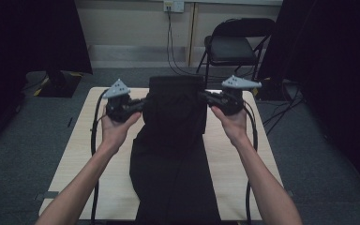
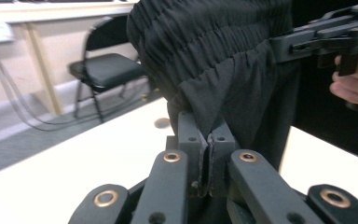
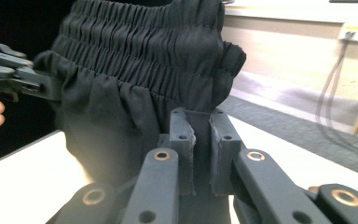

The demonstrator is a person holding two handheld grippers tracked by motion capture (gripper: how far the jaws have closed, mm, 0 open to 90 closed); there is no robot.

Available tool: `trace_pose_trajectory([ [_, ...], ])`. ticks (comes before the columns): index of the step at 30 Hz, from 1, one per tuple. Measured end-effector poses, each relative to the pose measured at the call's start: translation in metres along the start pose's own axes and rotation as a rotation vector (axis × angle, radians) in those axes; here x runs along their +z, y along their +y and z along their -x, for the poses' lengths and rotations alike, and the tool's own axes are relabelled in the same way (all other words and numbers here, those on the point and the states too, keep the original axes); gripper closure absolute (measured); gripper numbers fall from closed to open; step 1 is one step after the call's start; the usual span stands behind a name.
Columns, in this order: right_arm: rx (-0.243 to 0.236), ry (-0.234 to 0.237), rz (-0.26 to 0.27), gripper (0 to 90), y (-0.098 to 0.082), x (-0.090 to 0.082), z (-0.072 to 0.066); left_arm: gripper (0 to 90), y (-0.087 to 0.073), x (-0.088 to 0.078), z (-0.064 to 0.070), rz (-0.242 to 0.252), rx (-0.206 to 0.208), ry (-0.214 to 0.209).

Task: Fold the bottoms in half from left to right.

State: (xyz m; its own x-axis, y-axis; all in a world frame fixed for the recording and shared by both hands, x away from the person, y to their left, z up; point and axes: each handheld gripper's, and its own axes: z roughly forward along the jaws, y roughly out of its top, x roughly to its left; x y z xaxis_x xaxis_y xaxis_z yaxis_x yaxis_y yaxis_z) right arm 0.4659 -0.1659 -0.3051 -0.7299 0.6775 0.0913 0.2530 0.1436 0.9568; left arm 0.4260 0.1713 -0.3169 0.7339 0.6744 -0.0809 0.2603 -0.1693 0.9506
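**Black trousers lifted by the waistband, one gripper at each side**

No readable writing or label on anything. Trousers (image 1: 176, 140): black, matte, gathered elastic waistband held above the far half of the table (image 1: 82, 154), legs trailing down toward the near edge. Left gripper (image 2: 208, 140): jaws pressed nearly together, pinching thin cloth just under the waistband. Right gripper (image 3: 200, 126): jaws slightly apart, clamped on a thicker fold. Gripper views show the waistband's ribbing; high view gives the full length, plus a folding chair (image 1: 232, 47) behind the table.
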Motion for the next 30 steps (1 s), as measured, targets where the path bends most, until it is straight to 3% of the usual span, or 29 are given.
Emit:
trace_pose_trajectory([
  [3,0.024,0.042,0.002,81.8,-0.017,-0.021,-0.013,87.7,-0.012,-0.013,0.021,-0.018,-0.002,-0.027],
  [5,0.033,0.062,0.009,81.7,-0.022,-0.033,-0.022,87.3,-0.021,-0.024,0.034,-0.017,-0.023,-0.069],
  [6,0.037,0.075,0.006,81.7,-0.025,-0.039,-0.027,87.2,-0.028,-0.031,0.041,-0.028,-0.016,-0.068],
  [8,0.034,0.098,-0.011,81.6,-0.032,-0.049,-0.038,87.0,-0.039,-0.040,0.051,-0.058,-0.044,-0.089],
  [10,0.031,0.105,-0.044,81.5,-0.043,-0.054,-0.047,86.2,-0.052,-0.046,0.058,-0.081,-0.032,-0.111],
  [12,0.053,0.126,-0.072,81.5,-0.059,-0.058,-0.053,85.7,-0.070,-0.046,0.062,-0.117,-0.069,-0.133],
  [13,0.052,0.121,-0.099,81.5,-0.071,-0.059,-0.057,85.7,-0.082,-0.043,0.065,-0.152,-0.038,-0.125],
  [14,0.077,0.132,-0.122,81.6,-0.085,-0.058,-0.059,85.7,-0.090,-0.041,0.065,-0.180,-0.034,-0.125],
  [18,0.094,0.125,-0.233,81.5,-0.127,-0.053,-0.063,86.4,-0.134,-0.024,0.064,-0.290,-0.087,-0.158],
  [19,0.104,0.128,-0.255,81.5,-0.138,-0.051,-0.063,86.3,-0.142,-0.021,0.063,-0.328,-0.134,-0.185],
  [20,0.114,0.129,-0.274,81.5,-0.147,-0.050,-0.064,86.3,-0.147,-0.018,0.064,-0.367,-0.155,-0.205],
  [22,0.117,0.128,-0.305,81.5,-0.164,-0.046,-0.064,86.3,-0.154,-0.015,0.070,-0.409,-0.136,-0.181],
  [24,0.158,0.129,-0.325,81.5,-0.181,-0.042,-0.062,86.2,-0.164,-0.008,0.074,-0.461,-0.123,-0.186],
  [26,0.131,0.128,-0.385,81.5,-0.191,-0.037,-0.065,86.2,-0.170,-0.001,0.076,-0.519,-0.090,-0.167],
  [29,0.119,0.113,-0.415,81.4,-0.196,-0.033,-0.068,86.2,-0.179,0.008,0.076,-0.565,-0.076,-0.147],
  [30,0.112,0.107,-0.434,81.3,-0.199,-0.029,-0.067,86.0,-0.180,0.010,0.074,-0.555,-0.090,-0.150],
])
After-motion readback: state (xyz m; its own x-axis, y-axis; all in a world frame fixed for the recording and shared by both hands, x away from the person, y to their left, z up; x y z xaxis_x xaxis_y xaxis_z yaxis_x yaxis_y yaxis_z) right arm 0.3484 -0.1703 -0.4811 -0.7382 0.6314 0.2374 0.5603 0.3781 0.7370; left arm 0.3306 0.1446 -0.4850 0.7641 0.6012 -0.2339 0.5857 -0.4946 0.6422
